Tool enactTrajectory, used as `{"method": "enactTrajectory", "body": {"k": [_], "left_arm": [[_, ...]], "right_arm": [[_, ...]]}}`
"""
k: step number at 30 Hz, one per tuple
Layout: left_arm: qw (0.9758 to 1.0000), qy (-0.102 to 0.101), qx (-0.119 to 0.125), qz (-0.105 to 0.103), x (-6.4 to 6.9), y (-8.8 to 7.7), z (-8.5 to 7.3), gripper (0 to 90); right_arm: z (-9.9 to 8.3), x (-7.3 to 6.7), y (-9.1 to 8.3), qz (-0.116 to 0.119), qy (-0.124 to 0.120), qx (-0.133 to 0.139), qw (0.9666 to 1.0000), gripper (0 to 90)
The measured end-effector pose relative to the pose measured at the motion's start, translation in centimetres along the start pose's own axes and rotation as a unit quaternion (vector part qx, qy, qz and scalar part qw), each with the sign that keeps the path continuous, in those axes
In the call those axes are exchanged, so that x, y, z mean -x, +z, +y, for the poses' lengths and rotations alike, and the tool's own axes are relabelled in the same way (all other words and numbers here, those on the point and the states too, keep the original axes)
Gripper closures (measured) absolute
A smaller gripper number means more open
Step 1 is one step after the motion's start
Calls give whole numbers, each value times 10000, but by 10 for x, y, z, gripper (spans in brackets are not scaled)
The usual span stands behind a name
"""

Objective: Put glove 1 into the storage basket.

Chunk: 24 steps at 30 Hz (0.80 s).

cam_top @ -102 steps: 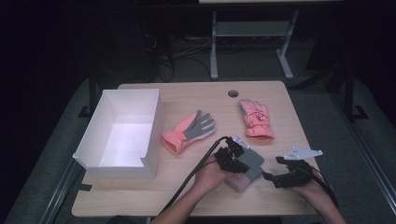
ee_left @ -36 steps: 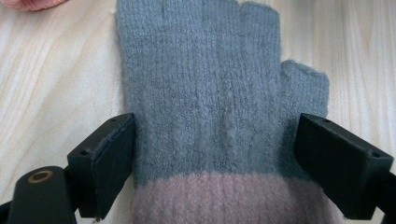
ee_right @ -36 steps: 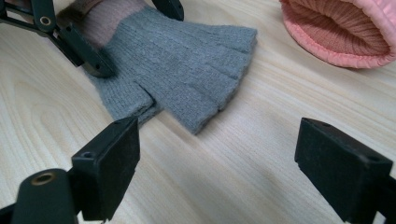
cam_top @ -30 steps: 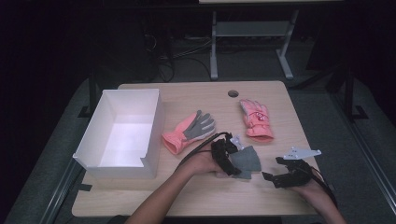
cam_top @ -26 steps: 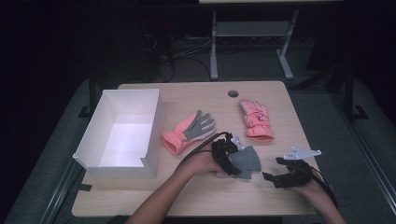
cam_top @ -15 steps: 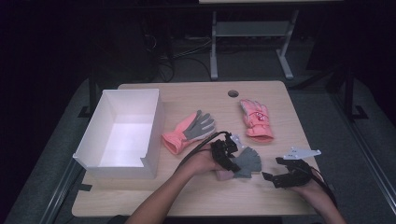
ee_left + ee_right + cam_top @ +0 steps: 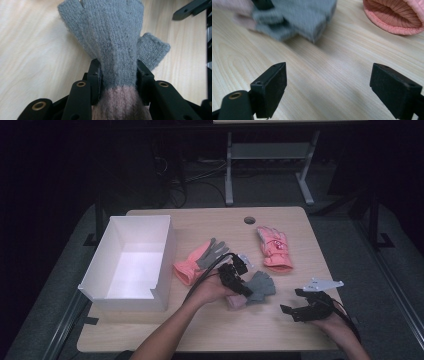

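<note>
A grey knit fingerless glove (image 7: pixel 261 287) with a pink cuff lies in the middle of the wooden table (image 7: pixel 210 330). My left gripper (image 7: pixel 239 280) is shut on it. In the left gripper view the jaws have just been closing and now press both sides of the glove (image 7: pixel 112 37) where grey meets pink, with my left gripper (image 7: pixel 118 80) pointing along it. My right gripper (image 7: pixel 300 309) rests near the front right edge, open with nothing between its fingers. The right gripper view (image 7: pixel 332 85) shows bare table between the jaws and the grey glove (image 7: pixel 307 17) blurred beyond.
A white open box (image 7: pixel 100 290) stands at the left. A pink glove with a grey palm (image 7: pixel 200 261) lies beside it. A pink padded glove (image 7: pixel 274 247), cuff (image 7: pixel 394 17) toward my right gripper, lies at the back right near a round hole (image 7: pixel 249 220).
My left gripper came onto the grey glove, closed on it and rose a little with it. The right gripper has stayed where it was.
</note>
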<state>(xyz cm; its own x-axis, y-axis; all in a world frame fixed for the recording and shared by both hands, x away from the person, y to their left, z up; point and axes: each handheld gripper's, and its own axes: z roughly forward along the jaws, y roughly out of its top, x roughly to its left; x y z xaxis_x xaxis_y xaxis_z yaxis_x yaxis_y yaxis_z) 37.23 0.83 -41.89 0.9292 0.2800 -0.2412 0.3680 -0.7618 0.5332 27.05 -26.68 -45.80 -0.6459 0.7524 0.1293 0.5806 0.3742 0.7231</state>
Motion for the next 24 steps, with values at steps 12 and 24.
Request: {"method": "enactTrajectory", "body": {"k": [12,24], "left_arm": [[9989,-360,197,209,6,-55,0,640],[9952,-601,383,670,6,-113,-7,640]], "right_arm": [[0,-1,3,36,-30,-7,10000,136],[0,-2,2,39,-57,19,10000,137]]}}
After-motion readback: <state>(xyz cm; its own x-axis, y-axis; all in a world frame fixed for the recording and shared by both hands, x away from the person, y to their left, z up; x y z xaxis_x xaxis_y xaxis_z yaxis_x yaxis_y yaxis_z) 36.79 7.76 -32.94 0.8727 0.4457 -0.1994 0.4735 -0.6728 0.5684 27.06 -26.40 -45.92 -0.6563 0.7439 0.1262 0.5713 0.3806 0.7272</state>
